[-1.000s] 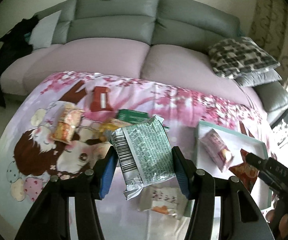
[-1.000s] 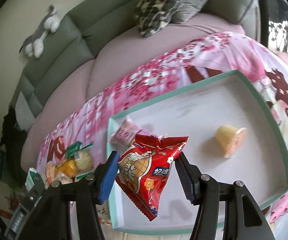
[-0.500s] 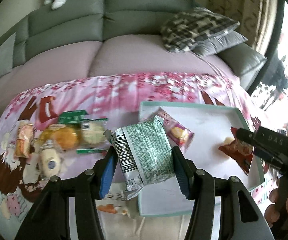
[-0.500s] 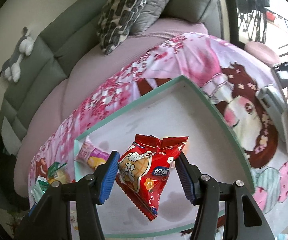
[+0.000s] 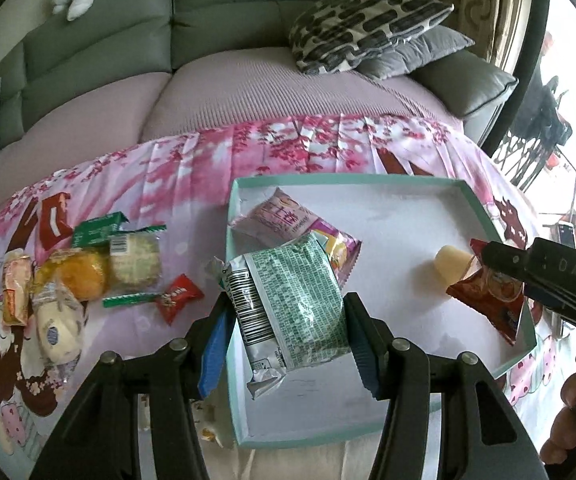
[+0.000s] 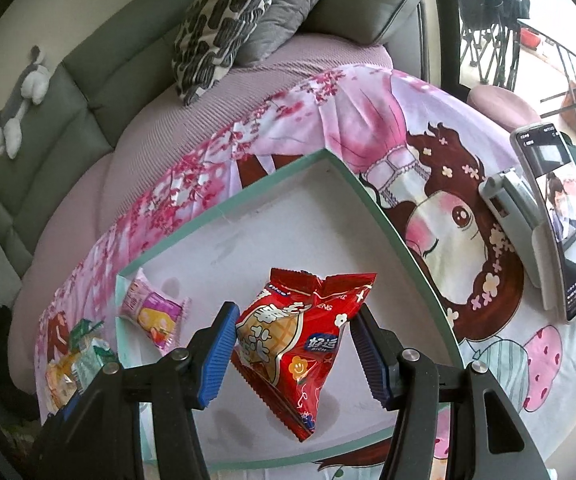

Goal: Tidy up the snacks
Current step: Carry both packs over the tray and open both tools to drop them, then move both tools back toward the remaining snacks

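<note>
The left gripper [image 5: 286, 320] was clamped on a green packet [image 5: 288, 300] above the teal tray's [image 5: 367, 178] near-left part. The right gripper [image 6: 291, 354] pinched a red snack bag [image 6: 299, 344] over the same tray, where a pink packet [image 6: 154, 312] lay

Green/white pkt [image 5: 291, 304], red pkt [image 6: 299, 344], teal-rimmed white tray [image 5: 367, 438], pink blossom cloth [image 5: 192, 160].

Both wrist views look steeply down, sharing the tray [image 5: 483, 216].

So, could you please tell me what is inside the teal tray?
Lying in the teal tray: a pink snack packet and a pale jelly cup. The held packets hide parts of its floor.
</note>
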Demonstrator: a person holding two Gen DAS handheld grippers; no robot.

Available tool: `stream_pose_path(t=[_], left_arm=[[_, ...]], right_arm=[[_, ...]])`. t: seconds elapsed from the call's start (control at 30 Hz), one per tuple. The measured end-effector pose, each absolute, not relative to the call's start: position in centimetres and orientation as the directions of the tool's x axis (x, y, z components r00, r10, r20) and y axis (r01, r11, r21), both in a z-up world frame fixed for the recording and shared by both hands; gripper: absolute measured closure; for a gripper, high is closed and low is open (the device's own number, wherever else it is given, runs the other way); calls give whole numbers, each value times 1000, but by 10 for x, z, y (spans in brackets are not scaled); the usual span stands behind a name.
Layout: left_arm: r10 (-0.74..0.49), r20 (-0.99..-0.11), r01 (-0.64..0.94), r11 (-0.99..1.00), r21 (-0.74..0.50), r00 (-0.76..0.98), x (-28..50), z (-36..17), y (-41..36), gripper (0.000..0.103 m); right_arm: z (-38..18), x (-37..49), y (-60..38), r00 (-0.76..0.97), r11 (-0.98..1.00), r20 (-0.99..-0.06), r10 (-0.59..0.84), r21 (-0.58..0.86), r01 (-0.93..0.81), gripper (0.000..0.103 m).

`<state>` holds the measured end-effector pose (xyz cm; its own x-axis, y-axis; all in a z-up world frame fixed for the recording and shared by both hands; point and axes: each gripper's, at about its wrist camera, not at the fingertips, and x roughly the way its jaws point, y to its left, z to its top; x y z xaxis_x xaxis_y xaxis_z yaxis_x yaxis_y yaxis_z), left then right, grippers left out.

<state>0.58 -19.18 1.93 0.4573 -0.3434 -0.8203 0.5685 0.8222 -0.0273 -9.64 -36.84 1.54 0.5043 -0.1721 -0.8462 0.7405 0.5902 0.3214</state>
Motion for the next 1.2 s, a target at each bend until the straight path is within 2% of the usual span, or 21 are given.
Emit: stream_pose_path(t=[0.5, 0.53, 0.6, 0.7, 0.77, 0.87, 0.93, 0.97, 1.0, 1.03, 1.13, 1.17, 1.2], left_arm=[[-326, -854, 600, 800, -19, 407, 3, -1, -206, 46], [-325, -853, 601, 799, -17, 409, 3, -1, -207, 45], [-319, -853, 599, 800, -10, 412, 3, -1, -207, 37], [-317, -852, 599, 801, -5, 416, 4, 0, -206, 37], [-317, -847, 593, 805, -3, 426, 4, 3, -203, 36], [-313, -839, 570, 822, -5, 445, 7, 7, -197, 36], [-307, -833, 550, 835, -5, 459, 10, 10, -193, 35], [-304, -829, 538, 843, -5, 469, 11, 12, -190, 31], [-300, -825, 523, 853, -7, 479, 13, 14, -186, 19], [-296, -820, 504, 863, -10, 490, 15, 15, -182, 14], [-283, -809, 457, 889, -19, 516, 21, 19, -170, 12], [-275, -804, 437, 899, -22, 527, 23, 20, -165, 12], [-264, -799, 412, 911, -23, 540, 26, 21, -160, 12]], right_arm=[[4, -87, -361, 476, 615, -868, -142, 300, 730, 43], [4, -87, -361, 476, 613, -868, -141, 301, 731, 42], [3, -88, -362, 477, 610, -868, -139, 305, 731, 42], [3, -88, -363, 476, 605, -869, -135, 308, 734, 41], [1, -87, -363, 470, 601, -873, -134, 305, 739, 33], [0, -87, -364, 466, 600, -874, -135, 302, 741, 32], [-1, -87, -364, 469, 600, -873, -134, 305, 739, 26], [-1, -86, -364, 470, 602, -872, -136, 304, 738, 23], [-1, -86, -364, 472, 605, -871, -138, 303, 736, 19], [0, -86, -364, 475, 609, -869, -140, 303, 733, 19], [1, -84, -363, 484, 619, -864, -139, 306, 723, 16], [1, -83, -362, 482, 623, -865, -142, 301, 722, 12], [1, -82, -362, 481, 626, -864, -146, 296, 722, 1]])
